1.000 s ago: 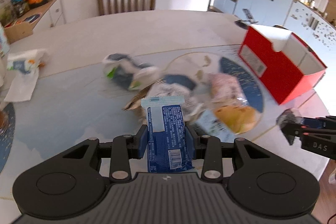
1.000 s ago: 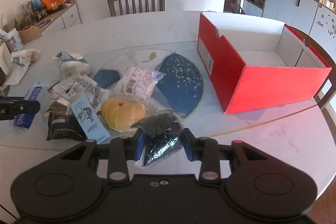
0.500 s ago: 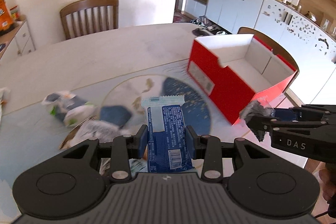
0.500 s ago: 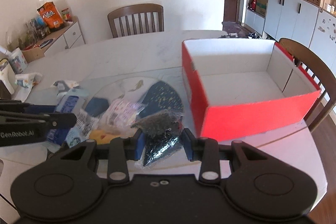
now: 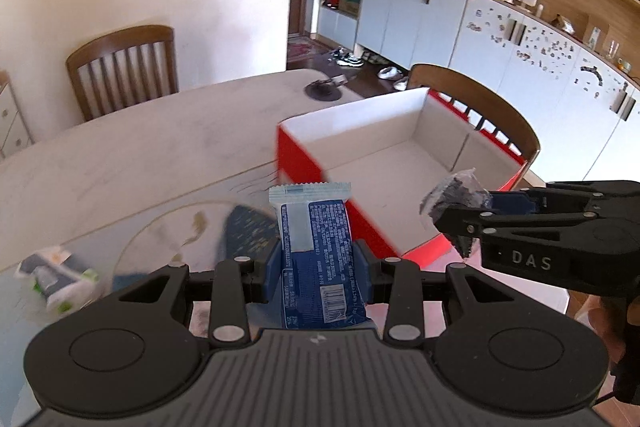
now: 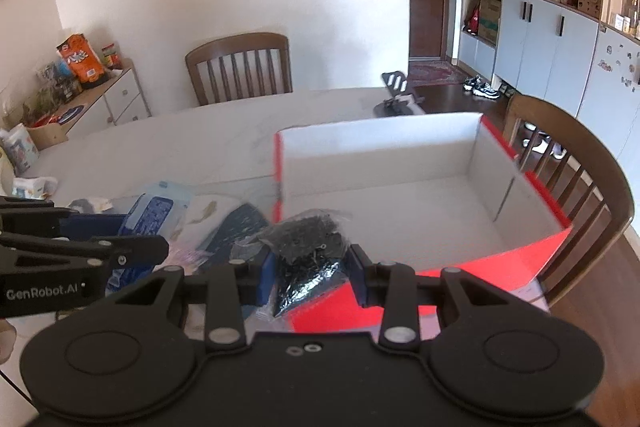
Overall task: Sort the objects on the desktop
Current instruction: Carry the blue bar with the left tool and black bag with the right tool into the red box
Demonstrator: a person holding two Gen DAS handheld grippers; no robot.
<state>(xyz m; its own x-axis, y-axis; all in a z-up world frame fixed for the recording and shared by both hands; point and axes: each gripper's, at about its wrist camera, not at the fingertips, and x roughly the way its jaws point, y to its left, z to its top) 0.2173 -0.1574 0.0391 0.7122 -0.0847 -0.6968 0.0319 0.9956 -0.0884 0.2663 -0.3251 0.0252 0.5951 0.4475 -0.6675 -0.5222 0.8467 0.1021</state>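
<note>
Pale stone tabletop (image 6: 192, 139) in a dining room, with a red box (image 6: 520, 259) open in front of you.

You held both loads at the box's near wall: your left gripper (image 5: 316, 263) pinched a blue snack packet (image 5: 316, 239) upright between its blue pads, and your right gripper (image 6: 310, 275) was clamped on a clear bag of dark bits (image 6: 310, 247). The packet sat short of the box's left corner, while the bag hung about over the near rim. The box looked empty inside. More wrappers lay on the table to the left (image 5: 56, 277). Judging from this, letting go too soon risked dropping the packet outside the red wall, since it had not crossed the rim. The two grippers were close together, so swinging them inward at once could knock one load from its pinch.
</note>
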